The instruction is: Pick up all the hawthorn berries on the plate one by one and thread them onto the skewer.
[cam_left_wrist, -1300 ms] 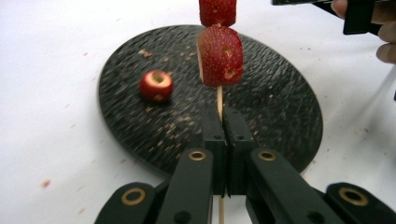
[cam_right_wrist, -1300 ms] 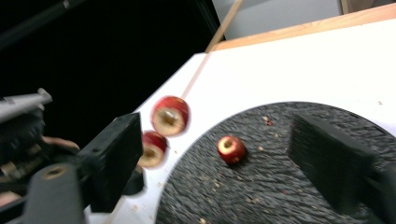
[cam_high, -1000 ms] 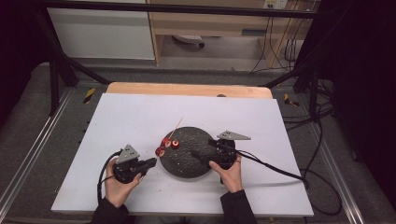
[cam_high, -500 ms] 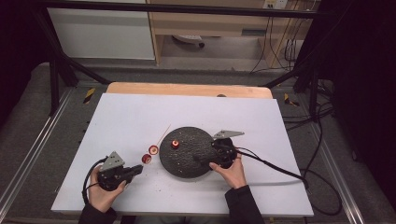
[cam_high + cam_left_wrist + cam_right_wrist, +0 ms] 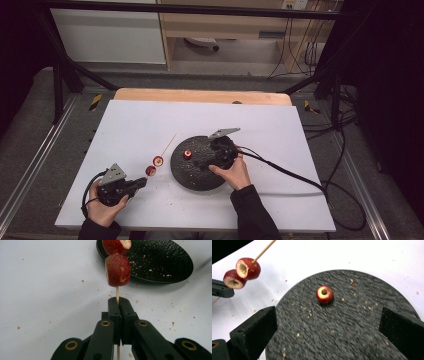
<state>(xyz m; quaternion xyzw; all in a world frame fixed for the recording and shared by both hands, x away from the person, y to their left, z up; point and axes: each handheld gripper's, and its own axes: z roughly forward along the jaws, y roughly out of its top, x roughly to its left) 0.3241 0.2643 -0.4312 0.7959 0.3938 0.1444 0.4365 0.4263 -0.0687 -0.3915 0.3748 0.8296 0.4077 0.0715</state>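
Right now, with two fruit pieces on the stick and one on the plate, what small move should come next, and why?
Probably the right gripper should lower and shut on the loose fruit. Its fingers stand open above the black plate with that fruit lying between them, while the left gripper holds the stick with two pieces ready.

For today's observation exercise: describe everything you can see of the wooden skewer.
The wooden skewer is a thin, pale, straight stick threaded through two red cored fruits, both near the jaws. The left gripper has its jaws shut on the stick just below the fruits, beside the black plate. Its bare end points away across the white table.
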